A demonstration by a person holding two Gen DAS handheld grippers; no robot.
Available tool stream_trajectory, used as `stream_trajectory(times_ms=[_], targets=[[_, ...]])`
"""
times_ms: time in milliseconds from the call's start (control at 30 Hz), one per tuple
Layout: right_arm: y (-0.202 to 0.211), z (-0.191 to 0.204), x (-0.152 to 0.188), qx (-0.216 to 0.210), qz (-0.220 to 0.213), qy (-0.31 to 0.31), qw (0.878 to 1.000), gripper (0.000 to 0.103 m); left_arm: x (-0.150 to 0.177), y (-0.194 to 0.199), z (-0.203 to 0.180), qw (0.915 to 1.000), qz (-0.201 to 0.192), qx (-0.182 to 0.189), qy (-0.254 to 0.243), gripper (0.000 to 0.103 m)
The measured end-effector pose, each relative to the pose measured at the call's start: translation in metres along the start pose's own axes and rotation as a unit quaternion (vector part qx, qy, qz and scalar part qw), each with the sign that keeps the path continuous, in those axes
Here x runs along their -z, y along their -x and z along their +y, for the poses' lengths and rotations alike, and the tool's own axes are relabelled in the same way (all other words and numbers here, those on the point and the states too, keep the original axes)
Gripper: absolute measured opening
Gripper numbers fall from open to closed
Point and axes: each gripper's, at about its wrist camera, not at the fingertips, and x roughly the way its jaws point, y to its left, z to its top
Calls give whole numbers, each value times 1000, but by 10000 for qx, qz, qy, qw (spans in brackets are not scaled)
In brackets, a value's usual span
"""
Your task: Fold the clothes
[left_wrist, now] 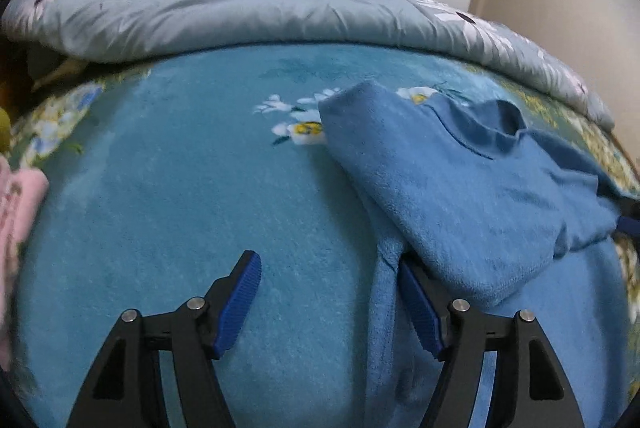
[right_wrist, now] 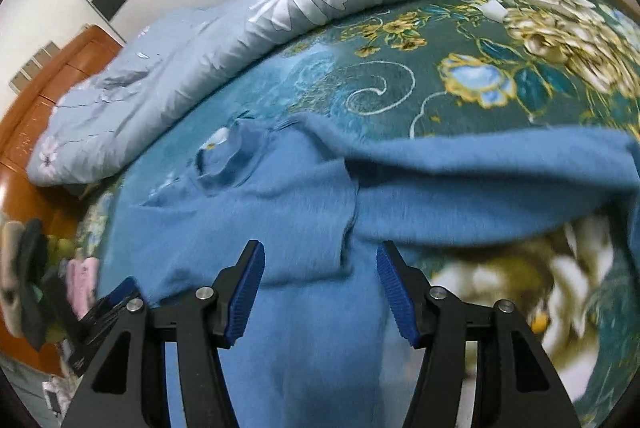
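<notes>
**Blue sweater half folded on bed, both grippers spread**

Sweater [left_wrist: 460, 187] lies on the teal floral blanket [left_wrist: 180, 167], collar toward the far side; one side flap is folded over the body, its edge running diagonally; a sleeve or lower part trails down toward the near edge between the two tools; fabric looks fleecy, partly motion-blurred in the right wrist view.

Left gripper [left_wrist: 328, 292] is spread wide, nothing between the fingers; its right finger sits just beside or under the folded edge of the sweater, contact unclear; left finger hangs over bare blanket.

Right gripper [right_wrist: 320, 276] is also spread, holding nothing; it hovers over the sweater's body near the sleeve seam; a sleeve stretches off to the right across the blanket.

Quilt [left_wrist: 240, 11], pale blue with daisy print, is bunched along the far edge of the bed, apart from the sweater; pink cloth [left_wrist: 16, 203] lies at the left edge; orange wooden headboard [right_wrist: 36, 99] shows at left in the right wrist view; white wall panels behind.
</notes>
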Motion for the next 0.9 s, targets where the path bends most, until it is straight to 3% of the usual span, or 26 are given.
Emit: stream_trajectory(times_ms=[300, 400, 433, 633, 767, 900], targets=[[-40, -2, -23, 489, 52, -4, 9988, 58, 0, 7, 24, 9968, -289, 315, 668, 73], [-39, 3, -22, 601, -44, 56, 9982, 28, 3, 11, 31, 9950, -340, 342, 870, 73], [-39, 3, -23, 608, -43, 52, 9981, 13, 4, 13, 34, 9944, -361, 345, 929, 73], [-16, 6, -26, 341, -296, 269, 9986, 8, 6, 22, 44, 9906, -507, 311, 1236, 73], [-5, -7, -35, 619, -431, 127, 9971, 6, 9, 28, 66, 9829, -643, -380, 1681, 72], [-7, -30, -35, 539, -304, -313, 9976, 6, 12, 26, 92, 9729, -543, -77, 2246, 72]])
